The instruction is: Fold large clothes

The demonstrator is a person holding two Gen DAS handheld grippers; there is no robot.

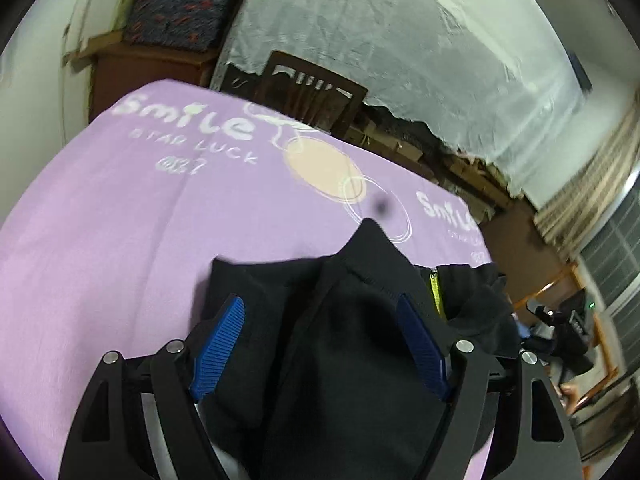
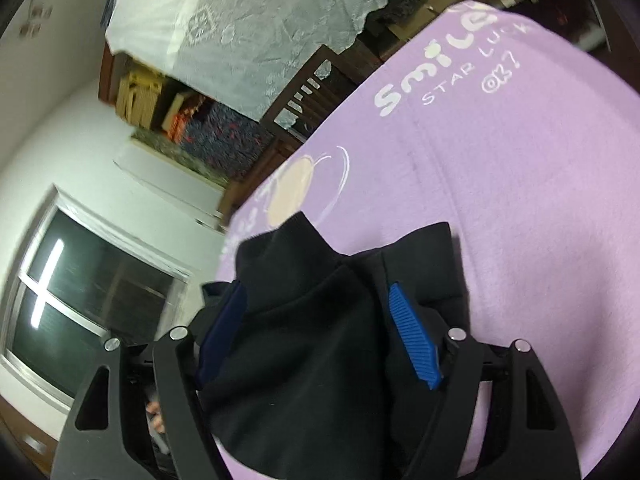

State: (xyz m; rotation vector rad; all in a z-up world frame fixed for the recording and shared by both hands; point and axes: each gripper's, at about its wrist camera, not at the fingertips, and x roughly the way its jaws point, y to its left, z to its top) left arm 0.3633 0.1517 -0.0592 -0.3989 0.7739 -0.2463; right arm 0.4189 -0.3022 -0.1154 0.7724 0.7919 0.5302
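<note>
Purple bedsheet point(image 1: 100, 240) printed with "Smile" fills both views. On it my black garment point(image 1: 344, 340) lies bunched, its peak pointing away from me toward the bed's far edge. My left gripper point(image 1: 322, 344) and right gripper point(image 2: 318, 332) are both spread wide, fabric between the fingers.

The black garment point(image 1: 352, 344) looks like soft, matt fleece. Under it, the lilac sheet point(image 1: 120, 248) is smooth printed cotton-like cloth. The left gripper point(image 1: 322, 344) has ribbed blue rubbery pads point(image 1: 218, 354) on matt black plastic arms with shiny metal pins.
</note>
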